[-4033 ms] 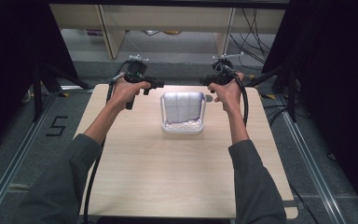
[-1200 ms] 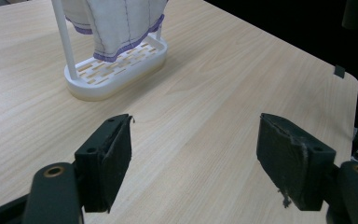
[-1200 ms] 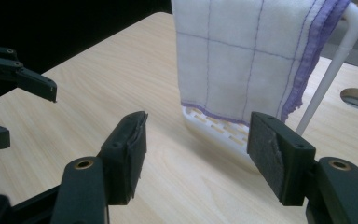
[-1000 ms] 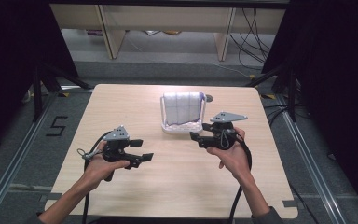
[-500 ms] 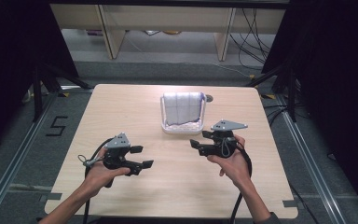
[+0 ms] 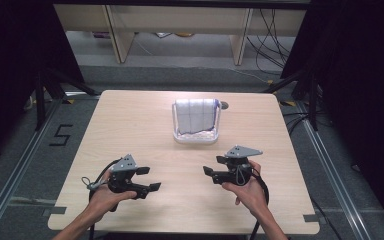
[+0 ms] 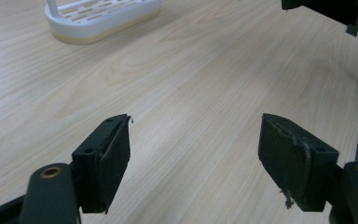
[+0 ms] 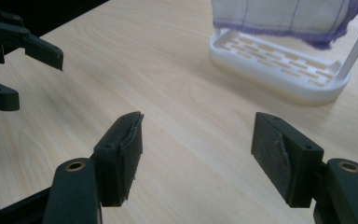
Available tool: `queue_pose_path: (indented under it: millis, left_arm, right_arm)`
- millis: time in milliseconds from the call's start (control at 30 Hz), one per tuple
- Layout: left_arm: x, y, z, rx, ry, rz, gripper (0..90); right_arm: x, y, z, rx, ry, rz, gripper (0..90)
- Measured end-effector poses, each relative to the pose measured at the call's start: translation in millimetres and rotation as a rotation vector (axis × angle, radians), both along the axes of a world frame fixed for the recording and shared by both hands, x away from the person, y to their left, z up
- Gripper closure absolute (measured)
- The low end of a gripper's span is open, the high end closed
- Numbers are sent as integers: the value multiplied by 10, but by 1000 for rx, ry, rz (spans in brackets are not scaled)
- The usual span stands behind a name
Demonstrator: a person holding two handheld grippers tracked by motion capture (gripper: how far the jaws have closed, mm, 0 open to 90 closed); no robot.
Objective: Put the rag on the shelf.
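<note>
Your left gripper (image 6: 147,179) sits low over the near left part of the wooden table (image 6: 130,125), jaws spread wide with nothing between them, pointing toward your other hand. Farther back, near the table's middle, stands a white slotted rack (image 6: 196,135) with a white cloth (image 6: 196,115) draped over its rail; the cloth's edging looks purple, though the high view is too coarse to be sure. Your right gripper (image 6: 211,166) hovers near right, jaws equally wide and empty.
</note>
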State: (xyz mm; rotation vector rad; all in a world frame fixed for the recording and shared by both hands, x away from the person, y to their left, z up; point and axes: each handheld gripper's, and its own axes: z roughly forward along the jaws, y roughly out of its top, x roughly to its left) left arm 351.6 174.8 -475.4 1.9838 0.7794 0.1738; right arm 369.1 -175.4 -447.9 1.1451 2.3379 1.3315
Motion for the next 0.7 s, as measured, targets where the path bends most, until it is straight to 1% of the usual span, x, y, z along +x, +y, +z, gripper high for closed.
queue_pose_path:
  millis: [67,100,133,167,233,267,300,333,367,433,467,500,533,567,600,633,667,700]
  left_arm:
    - [-8,12,-12,4,1,-3,243]
    - [-36,34,-39,6,13,-5,242]
    - [-36,34,-39,6,13,-5,242]
    - [-74,38,-77,11,19,-2,241]
    - [-97,38,-104,11,15,-3,240]
    - [-126,42,-124,22,21,-14,239]
    - [-141,36,-137,24,15,-7,239]
    - [-141,36,-137,24,15,-7,238]
    - [-169,33,-148,27,12,-6,238]
    - [-182,37,-154,28,13,-10,236]
    - [-206,34,-162,25,14,-1,236]
    - [-220,39,-173,30,6,-10,235]
    - [-233,44,-176,37,5,-14,234]
    - [-265,45,-196,29,11,-16,230]
    - [-284,47,-202,32,17,-13,229]
    - [-294,54,-210,32,16,-17,229]
    - [-303,64,-215,38,13,-23,226]
    - [-317,70,-219,37,13,-19,222]
  right_arm:
    - [2,5,-26,5,-2,11,347]
    - [-22,12,-54,-1,14,20,346]
    - [-22,12,-54,-1,14,20,346]
    - [-73,33,-67,0,35,24,344]
    - [-86,39,-79,4,31,25,343]
    - [-142,45,-103,2,44,19,343]
    - [-158,37,-104,-18,47,17,343]
    - [-158,27,-129,-29,21,27,342]
    - [-173,20,-138,-32,25,32,341]
    - [-196,22,-156,-33,19,24,340]
    - [-214,13,-160,-36,31,34,340]
    - [-239,5,-171,-38,35,33,337]
    - [-276,12,-182,-28,55,26,332]
    - [-293,-12,-206,-37,36,32,323]
    - [-309,-15,-214,-35,35,26,321]
    - [-320,-24,-227,-27,44,41,319]
    - [-371,-17,-224,-23,80,17,318]
    - [-362,-38,-245,-40,37,29,316]
